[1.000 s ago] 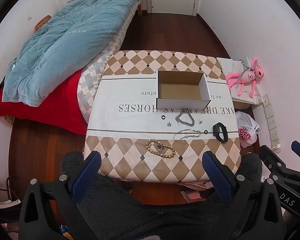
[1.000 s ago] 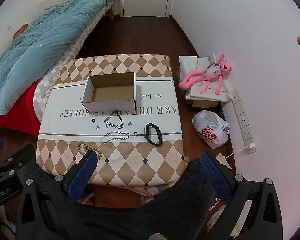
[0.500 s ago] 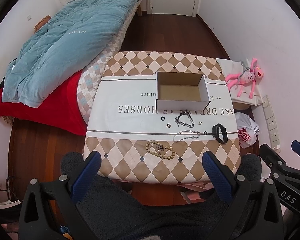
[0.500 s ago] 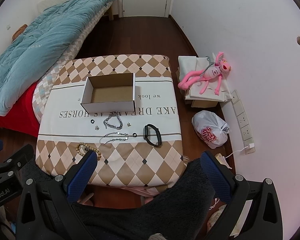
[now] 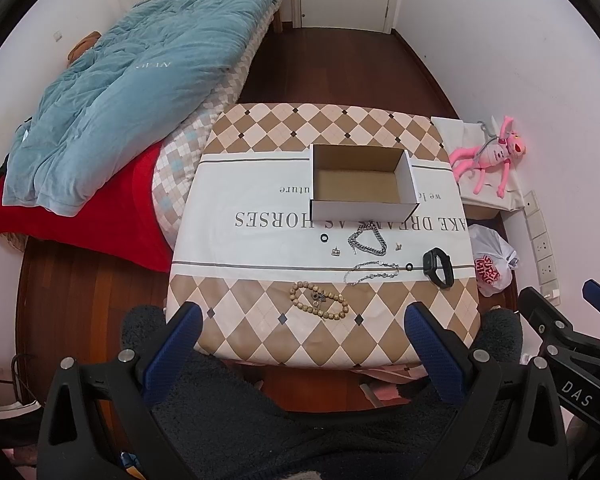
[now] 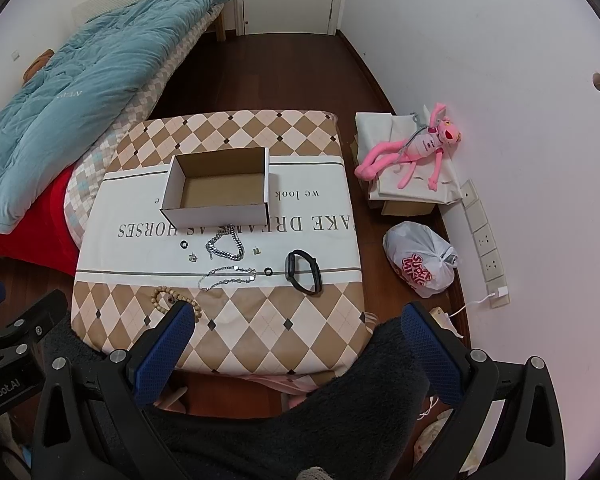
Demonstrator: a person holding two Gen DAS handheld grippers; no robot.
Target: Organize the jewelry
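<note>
An open white cardboard box (image 5: 360, 204) (image 6: 216, 214) stands on the cloth-covered table (image 5: 260, 240) (image 6: 320, 236). In front of it lie a thick silver chain (image 5: 367, 240) (image 6: 225, 246), a thin silver chain (image 5: 374, 271) (image 6: 226, 276), a wooden bead bracelet (image 5: 319, 303) (image 6: 168, 298), a black wristband (image 5: 438, 267) (image 6: 303, 270), small black rings (image 5: 324, 237) (image 6: 268, 271) and tiny charms (image 5: 335, 251). My left gripper (image 5: 300, 336) and right gripper (image 6: 298, 332) are both open and empty, held high above the near table edge.
A bed with a blue duvet (image 5: 120, 92) and red sheet is to the left. A pink plush toy (image 6: 416, 148) on a covered box, a white plastic bag (image 6: 422, 260) and wall sockets sit to the right. Dark wooden floor lies beyond.
Both views have drifted slightly back and up, so the table looks a little smaller. Nothing on the table has moved. Both grippers stay open.
</note>
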